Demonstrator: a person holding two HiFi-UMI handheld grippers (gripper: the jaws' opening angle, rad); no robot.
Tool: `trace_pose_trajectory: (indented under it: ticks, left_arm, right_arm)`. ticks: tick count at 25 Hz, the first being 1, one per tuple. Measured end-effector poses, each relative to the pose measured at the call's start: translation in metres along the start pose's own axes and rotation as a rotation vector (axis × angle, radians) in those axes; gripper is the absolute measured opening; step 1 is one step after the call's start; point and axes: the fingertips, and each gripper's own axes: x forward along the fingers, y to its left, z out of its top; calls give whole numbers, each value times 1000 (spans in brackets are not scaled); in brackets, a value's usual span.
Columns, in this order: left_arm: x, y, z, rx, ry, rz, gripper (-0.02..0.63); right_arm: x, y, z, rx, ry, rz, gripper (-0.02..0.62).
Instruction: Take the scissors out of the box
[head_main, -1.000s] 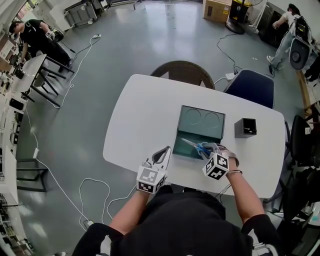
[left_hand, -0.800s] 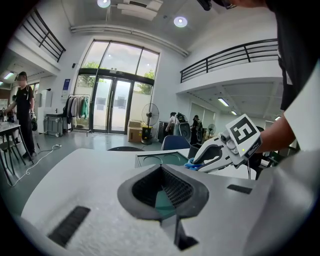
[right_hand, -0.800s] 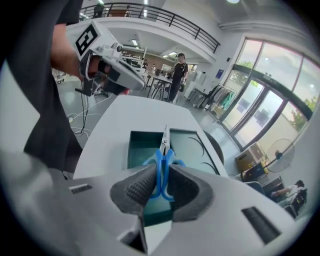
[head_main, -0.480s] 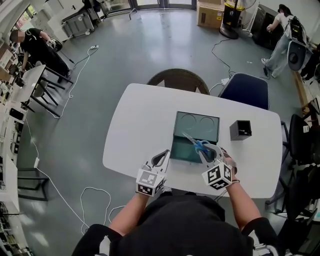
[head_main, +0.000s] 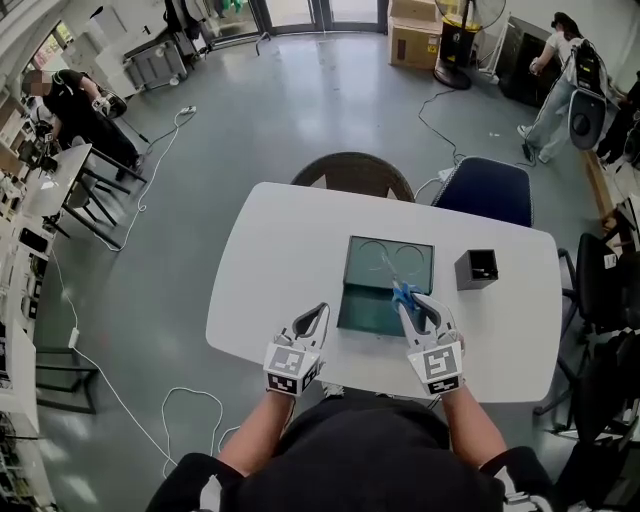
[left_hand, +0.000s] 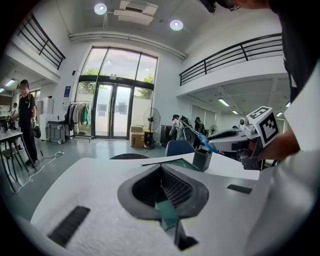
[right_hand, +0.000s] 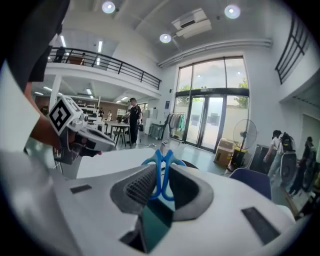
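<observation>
A pair of scissors (head_main: 401, 292) with blue handles is pinched by the handles in my right gripper (head_main: 412, 303), which is shut on them. They hang in the air over the near right part of the open teal box (head_main: 363, 308), blades pointing away from me. In the right gripper view the blue handle loops (right_hand: 161, 167) stand upright between the dark pads. My left gripper (head_main: 316, 315) hovers at the table's near edge left of the box, jaw tips together and nothing in them. The left gripper view shows the scissors (left_hand: 207, 144) and the box (left_hand: 176, 162).
A small black open-topped container (head_main: 476, 268) stands on the white table (head_main: 280, 250) right of the box. A wicker chair (head_main: 352, 172) and a blue chair (head_main: 486, 194) stand at the far side. People work at benches far off. Cables lie on the floor at the left.
My right gripper has risen out of the box with the scissors and rolled, so the blades now point away over the box. The left gripper has barely moved.
</observation>
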Motion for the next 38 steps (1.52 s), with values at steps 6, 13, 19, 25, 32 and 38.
trace_pose_trajectory:
  ticks: [6,13,19,25,32,38]
  left_arm:
    - [-1,9,12,-27,-31,15,8]
    - [2,-3,35,7,-86,2,8]
    - [6,-10,48,29,-117,-7,8]
    - [8,-16,45,36,-124,-9,8]
    - [8,-20,45,37,-119,-19,8]
    - [6,-23,48,41,-123,-28,8]
  right_arm:
    - [-21,-20,27,146,-176,-98,89]
    - [-46,-44,36,217,-279,-202,91]
    - [-64,-58,41,222,-319,-247,91]
    - [-74,-64,46,205,-344,-267,91]
    - [-78,-65,53,200,-362,-272,91]
    - [-84,-65,58,185,-370,-280,91]
